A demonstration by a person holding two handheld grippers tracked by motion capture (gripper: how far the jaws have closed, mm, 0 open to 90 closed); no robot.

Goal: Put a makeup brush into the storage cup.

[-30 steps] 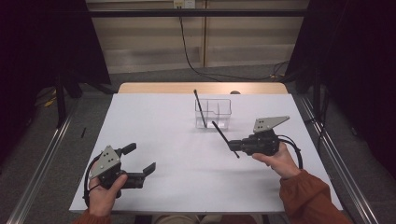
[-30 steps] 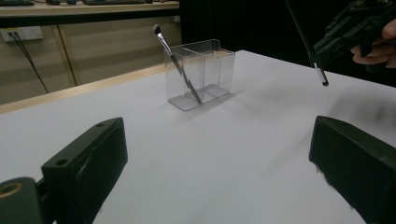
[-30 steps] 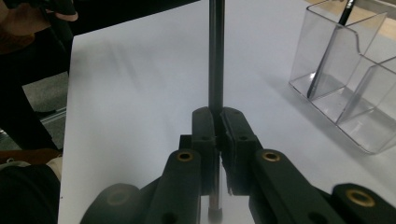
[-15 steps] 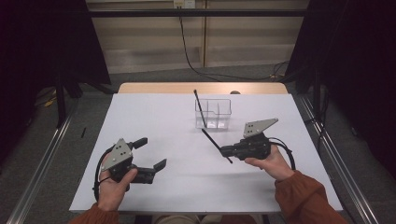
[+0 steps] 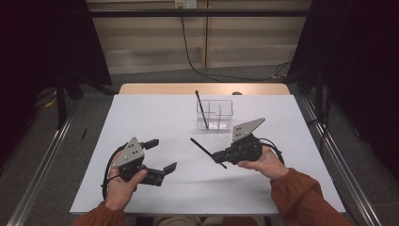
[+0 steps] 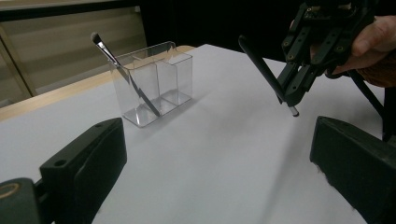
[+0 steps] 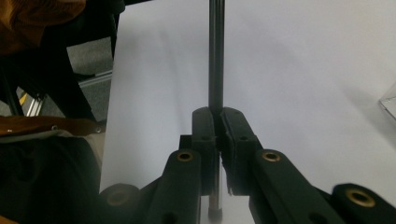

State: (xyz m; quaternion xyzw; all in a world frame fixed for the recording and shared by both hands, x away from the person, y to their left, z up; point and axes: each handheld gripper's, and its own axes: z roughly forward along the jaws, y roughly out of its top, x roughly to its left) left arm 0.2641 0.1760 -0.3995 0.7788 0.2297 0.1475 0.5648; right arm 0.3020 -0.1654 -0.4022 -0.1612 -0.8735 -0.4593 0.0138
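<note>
Clear-plastic organiser (image 5: 215,114) already holds one brush (image 5: 201,108); right gripper (image 5: 221,157), jaws clamped on a thin black stick (image 5: 205,150) over the table, apparently grips near one end, risking pivoting or slipping, while left gripper (image 5: 162,155) gapes empty.

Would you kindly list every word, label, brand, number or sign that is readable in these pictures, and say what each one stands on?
No readable text appears in any view.
Clear plastic two-compartment holder: no label.
Thin black brush clamped in the right gripper: no print visible on the handle.
Second black brush leaning in the holder: no print visible.
Grey three-cornered plates on the grippers: screw holes, no writing.
White table sheet: blank.
</note>
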